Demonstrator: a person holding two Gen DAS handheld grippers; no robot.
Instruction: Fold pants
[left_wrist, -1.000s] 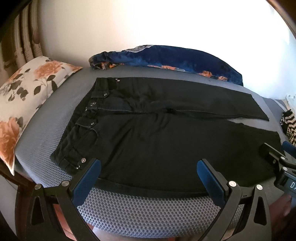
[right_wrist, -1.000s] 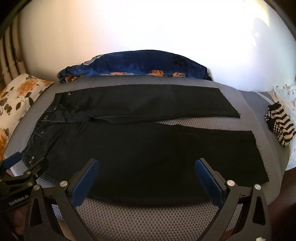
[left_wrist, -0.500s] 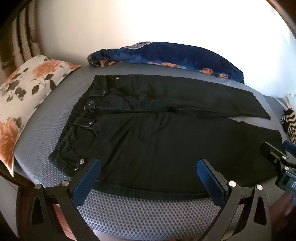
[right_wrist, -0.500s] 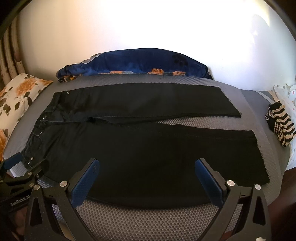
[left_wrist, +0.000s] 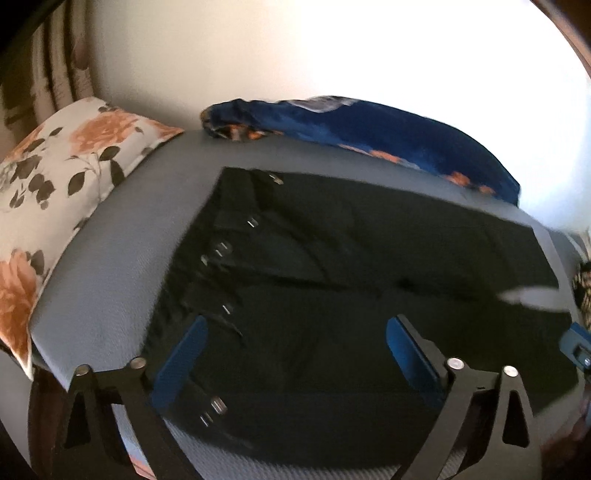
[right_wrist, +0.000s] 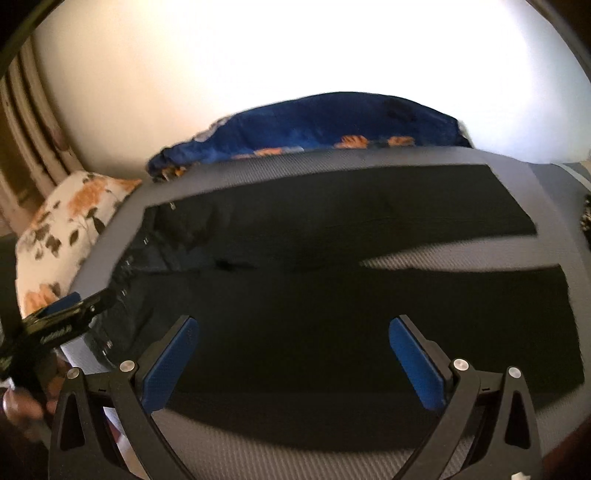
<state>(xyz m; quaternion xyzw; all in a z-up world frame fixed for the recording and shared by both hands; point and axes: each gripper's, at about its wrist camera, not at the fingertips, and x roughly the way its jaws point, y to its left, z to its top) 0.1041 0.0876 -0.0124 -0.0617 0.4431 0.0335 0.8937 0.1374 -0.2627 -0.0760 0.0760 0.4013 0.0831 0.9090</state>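
Black pants (left_wrist: 332, 280) lie flat on a grey mesh bed (left_wrist: 110, 280), waistband at the left, both legs running right with a narrow gap between them near the hems (right_wrist: 443, 254). My left gripper (left_wrist: 295, 362) is open, its blue pads over the near waistband corner and hip. My right gripper (right_wrist: 295, 365) is open, its blue pads over the near leg of the pants (right_wrist: 332, 332). The left gripper also shows at the left edge of the right wrist view (right_wrist: 62, 317). Both views are motion-blurred.
A floral pillow (left_wrist: 55, 184) lies at the left end of the bed. A dark blue floral blanket (left_wrist: 369, 129) is bunched along the far edge by the white wall. A striped knit item (left_wrist: 583, 291) sits at the right end.
Both grippers have moved forward and lower over the pants; the pads now overlap the fabric. The views have become blurred from motion. The pants have not moved.
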